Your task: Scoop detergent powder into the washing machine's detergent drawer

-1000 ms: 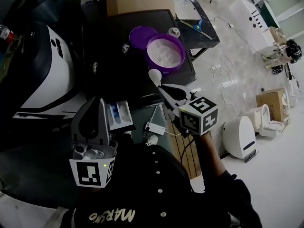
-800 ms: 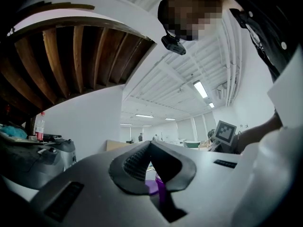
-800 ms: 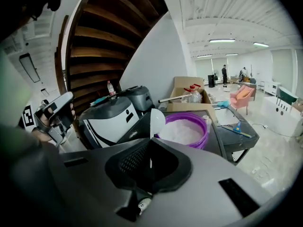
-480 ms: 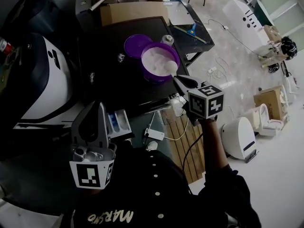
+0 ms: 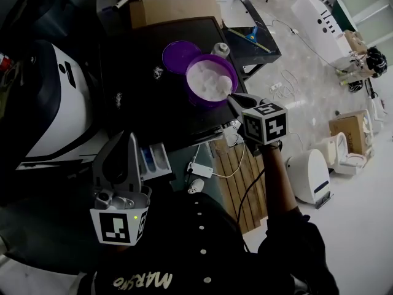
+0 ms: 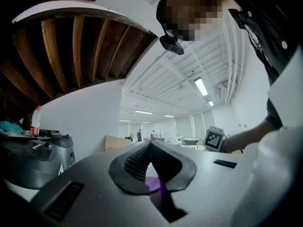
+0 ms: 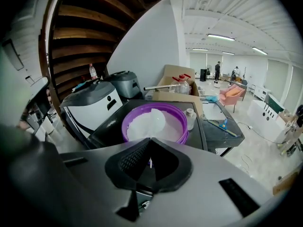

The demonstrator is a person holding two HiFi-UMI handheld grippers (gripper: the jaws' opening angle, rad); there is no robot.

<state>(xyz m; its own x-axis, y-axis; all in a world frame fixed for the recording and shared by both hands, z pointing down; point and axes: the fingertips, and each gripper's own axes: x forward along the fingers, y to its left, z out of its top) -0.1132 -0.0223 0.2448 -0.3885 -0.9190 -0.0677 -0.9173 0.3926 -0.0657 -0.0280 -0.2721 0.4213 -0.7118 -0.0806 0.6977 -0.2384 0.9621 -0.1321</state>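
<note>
A purple bowl (image 5: 209, 78) of white detergent powder stands on the black table (image 5: 141, 97); it fills the middle of the right gripper view (image 7: 182, 126). My right gripper (image 5: 233, 99) is at the bowl's near rim, shut on a white scoop (image 5: 224, 85) whose head rests over the powder (image 7: 147, 121). The handle is pinched between the pads (image 7: 150, 161). My left gripper (image 5: 127, 140) hangs shut and empty beside the open detergent drawer (image 5: 155, 157) of the white washing machine (image 5: 58, 106). Its jaws (image 6: 149, 146) are together in its own view.
The bowl's purple lid (image 5: 180, 54) lies beside it, with a small white jar (image 5: 221, 50) behind. A cardboard box (image 5: 175, 8) sits at the table's far edge. A second table (image 5: 249, 32) holds a blue tool. A power strip (image 5: 200, 166) and cables lie on the floor below.
My right gripper has carried the scoop up from the table's near edge to the bowl, so its head is now over the powder. The left gripper has stayed put.
</note>
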